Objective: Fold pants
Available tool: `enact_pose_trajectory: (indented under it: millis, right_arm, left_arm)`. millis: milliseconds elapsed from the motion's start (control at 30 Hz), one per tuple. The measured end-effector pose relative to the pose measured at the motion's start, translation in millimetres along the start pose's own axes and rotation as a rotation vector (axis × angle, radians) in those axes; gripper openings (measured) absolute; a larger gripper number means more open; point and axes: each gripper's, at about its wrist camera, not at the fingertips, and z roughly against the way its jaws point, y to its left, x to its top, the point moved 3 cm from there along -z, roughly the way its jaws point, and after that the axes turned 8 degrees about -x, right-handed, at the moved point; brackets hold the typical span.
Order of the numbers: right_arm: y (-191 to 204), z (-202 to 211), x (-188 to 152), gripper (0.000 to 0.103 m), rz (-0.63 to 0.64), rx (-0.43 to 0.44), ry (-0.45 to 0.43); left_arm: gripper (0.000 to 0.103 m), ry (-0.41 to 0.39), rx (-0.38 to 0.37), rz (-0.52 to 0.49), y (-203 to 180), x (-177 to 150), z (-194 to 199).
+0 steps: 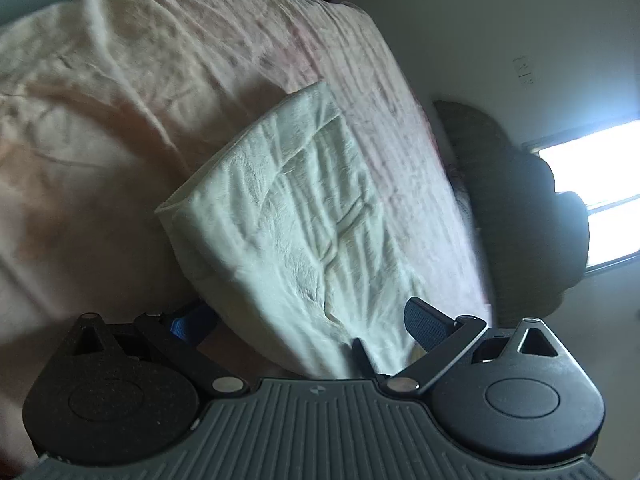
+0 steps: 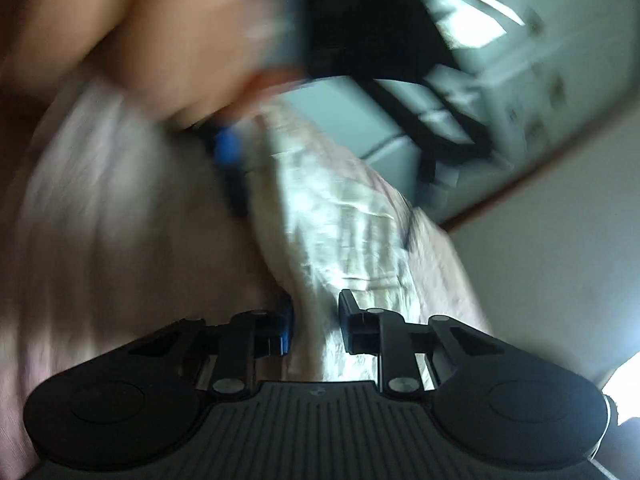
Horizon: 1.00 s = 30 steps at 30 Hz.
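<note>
The white pants [image 1: 304, 216] lie folded into a thick rectangle on the pink bedspread [image 1: 120, 100]. My left gripper [image 1: 308, 316] is open, its fingers spread wide around the near end of the fold, the left finger [image 1: 192, 320] partly under the cloth. In the blurred right wrist view the pants [image 2: 340, 240] run away from me. My right gripper [image 2: 314, 324] has its fingers close together on either side of the near edge of the cloth. The left gripper's blue pad [image 2: 226, 148] shows at the far end.
A person's bare arm [image 2: 140, 32] fills the upper left of the right wrist view. The bed's edge drops off on the right to a pale wall [image 1: 500, 40]. A dark heap [image 1: 520, 200] and a bright window [image 1: 600, 184] are beyond it. A dark chair frame [image 2: 420, 80] stands behind.
</note>
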Motion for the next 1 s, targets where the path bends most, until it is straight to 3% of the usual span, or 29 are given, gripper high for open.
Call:
enact_pose_trajectory:
  millis: [67,100,167,233,367,400,467,533,667,800,867,933,1000]
  right_arm:
    - [-34.1,-0.8,1.2,0.023,-0.236,0.086,0.030]
    - [-48.7,-1.6,-0.6,0.024,-0.332,0.171,0.048]
    - [-68.8,-1.6,-5.4,0.027,-0.435,0.372,0.070]
    - [-88.8,2.7,-7.5,0.027,-0.526,0.442,0.029]
    - [-113.1,-32.3,-17.1,0.027,-0.661,0.357,0.146]
    - [-113.0,-46.3,-22.9,0.027,-0.669,0.344,0.188]
    - [-103.3,-73.3,-35.5,0.027,-0.669,0.375,0.287]
    - [-102.7,-78.7,-41.1,0.027,-0.685,0.379,0.271]
    - [-109.1,-74.3,-34.5,0.028,-0.742,0.364,0.216]
    - [-117.9,-92.8,-30.1,0.028,-0.823,0.366,0.218]
    - [-129.2,-95.2,-33.0,0.028,-0.926,0.383,0.212]
    - [-140.3,-89.6,-36.4,0.028,-1.028,0.433,0.161]
    - [-153.1,-75.4,-40.9,0.028,-1.061,0.423,0.102]
  left_arm:
    - [0.099,-0.007,-0.011,0.007,0.1,5.6,-5.3]
    - [0.099,-0.012,-0.013,0.001,-0.3,8.6,-6.5]
    - [0.098,-0.026,-0.001,-0.036,-3.8,14.3,-9.5]
    - [0.098,-0.043,0.020,-0.083,-6.7,18.8,-10.8]
    - [0.093,-0.068,0.065,-0.150,-9.8,26.6,-15.6]
    - [0.087,-0.072,0.076,-0.172,-11.4,28.2,-18.1]
    - [0.065,-0.052,0.144,-0.234,-15.1,29.1,-24.7]
    - [0.025,-0.048,0.269,-0.316,-19.2,30.0,-35.1]
    - [0.017,-0.100,0.292,-0.398,-33.6,19.1,-29.8]
    - [0.015,-0.161,0.311,-0.522,-69.1,-3.3,-19.7]
    - [0.014,-0.170,0.288,-0.572,-92.1,-15.4,-18.0]
    - [0.013,-0.176,0.263,-0.611,-114.9,-29.5,-15.3]
    - [0.012,-0.198,0.249,-0.659,-138.6,-44.1,-15.4]
